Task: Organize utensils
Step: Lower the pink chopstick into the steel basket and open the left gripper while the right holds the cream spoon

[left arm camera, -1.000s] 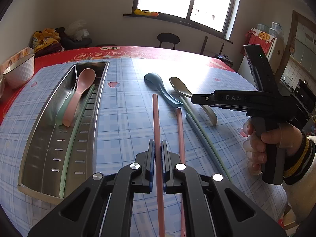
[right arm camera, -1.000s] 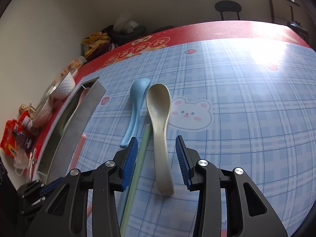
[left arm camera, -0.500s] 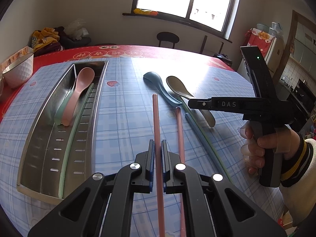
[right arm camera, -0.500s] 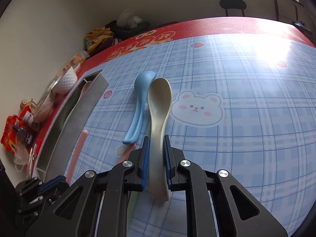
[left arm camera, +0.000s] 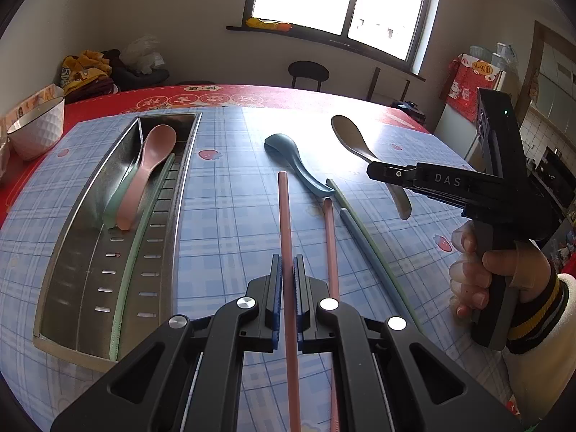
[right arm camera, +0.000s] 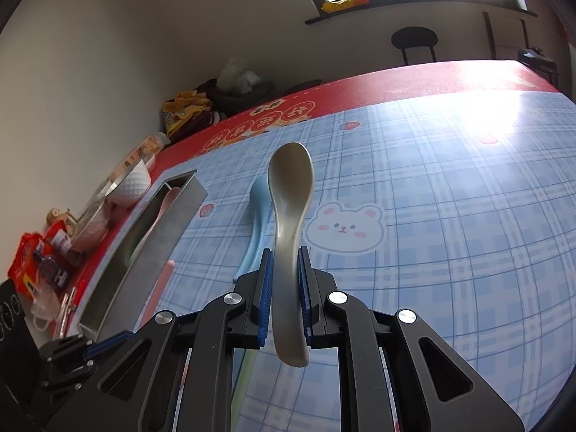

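Right gripper: the right gripper [right arm camera: 284, 288] is clamped on the beige spoon [right arm camera: 289, 194] at its handle; the spoon appears raised off the table [right arm camera: 468, 252].
Left gripper: the left gripper [left arm camera: 287, 280] is clenched on a pink chopstick [left arm camera: 284, 216] at lower centre.
Step in hand: both pieces grasped, carry to the tray not yet done.
Tray: the metal tray [left arm camera: 108, 187] sits at left, already holding a pink spoon [left arm camera: 147, 169].
Next move: likely swing the beige spoon left over the tray, lower it beside the pink spoon, then let go.
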A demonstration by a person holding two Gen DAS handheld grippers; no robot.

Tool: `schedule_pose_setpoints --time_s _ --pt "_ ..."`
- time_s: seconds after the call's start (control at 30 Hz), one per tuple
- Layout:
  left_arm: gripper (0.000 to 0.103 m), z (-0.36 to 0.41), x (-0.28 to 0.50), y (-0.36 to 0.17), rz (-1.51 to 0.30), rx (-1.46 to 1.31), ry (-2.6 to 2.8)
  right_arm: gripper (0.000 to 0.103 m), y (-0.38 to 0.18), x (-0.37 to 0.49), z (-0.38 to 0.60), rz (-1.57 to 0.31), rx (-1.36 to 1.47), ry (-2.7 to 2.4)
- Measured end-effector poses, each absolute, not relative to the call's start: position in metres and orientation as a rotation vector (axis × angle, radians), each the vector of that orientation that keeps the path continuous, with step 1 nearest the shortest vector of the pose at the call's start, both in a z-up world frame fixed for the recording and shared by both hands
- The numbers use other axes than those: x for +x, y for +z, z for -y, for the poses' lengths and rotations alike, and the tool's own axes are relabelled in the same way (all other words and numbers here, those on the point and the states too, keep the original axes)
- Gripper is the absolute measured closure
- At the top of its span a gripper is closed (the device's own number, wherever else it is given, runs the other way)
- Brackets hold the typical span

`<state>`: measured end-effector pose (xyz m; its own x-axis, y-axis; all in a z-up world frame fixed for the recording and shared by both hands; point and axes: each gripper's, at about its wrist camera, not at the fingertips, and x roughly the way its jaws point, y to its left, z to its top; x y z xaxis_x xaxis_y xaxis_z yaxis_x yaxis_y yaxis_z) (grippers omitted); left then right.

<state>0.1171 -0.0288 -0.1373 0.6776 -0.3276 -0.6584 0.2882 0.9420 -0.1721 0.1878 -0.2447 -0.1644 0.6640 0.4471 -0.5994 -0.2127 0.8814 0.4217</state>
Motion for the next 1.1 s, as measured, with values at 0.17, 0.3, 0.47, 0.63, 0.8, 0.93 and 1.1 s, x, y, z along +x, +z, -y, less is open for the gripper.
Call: schedule_pose_setpoints --time_s 0.17,0.3,0.47,0.63,0.8,0.93,1.1 --pt "0.097 0.026 0.110 -0.132 -0.711 -0.068 -0.361 0.089 -0.165 0.185 0.249 -0.746 0.355 0.385" --pt "0.097 0.016 0.109 -0.128 -0.719 -0.140 -0.407 0.089 -0.165 0.185 0.250 -0.743 0.363 0.391" --pt "0.097 0.001 0.111 -0.112 -0.741 -0.226 -0.443 0.089 -0.165 0.184 0.252 -0.738 0.373 0.399" --pt "0.097 -0.006 0.112 -0.091 -0.725 -0.208 -0.437 0.089 -0.166 0.183 0.256 -0.732 0.386 0.403" --pt "0.097 -0.028 0.137 -0.075 -0.739 -0.201 -0.378 0.089 -0.165 0.182 0.257 -0.727 0.388 0.407" --pt "0.097 -0.041 0.178 -0.076 -0.813 -0.187 -0.338 0.089 -0.165 0.182 0.258 -0.724 0.393 0.410" --pt "0.097 -0.037 0.225 -0.091 -0.918 -0.103 -0.282 0.089 -0.164 0.180 0.261 -0.714 0.404 0.412"
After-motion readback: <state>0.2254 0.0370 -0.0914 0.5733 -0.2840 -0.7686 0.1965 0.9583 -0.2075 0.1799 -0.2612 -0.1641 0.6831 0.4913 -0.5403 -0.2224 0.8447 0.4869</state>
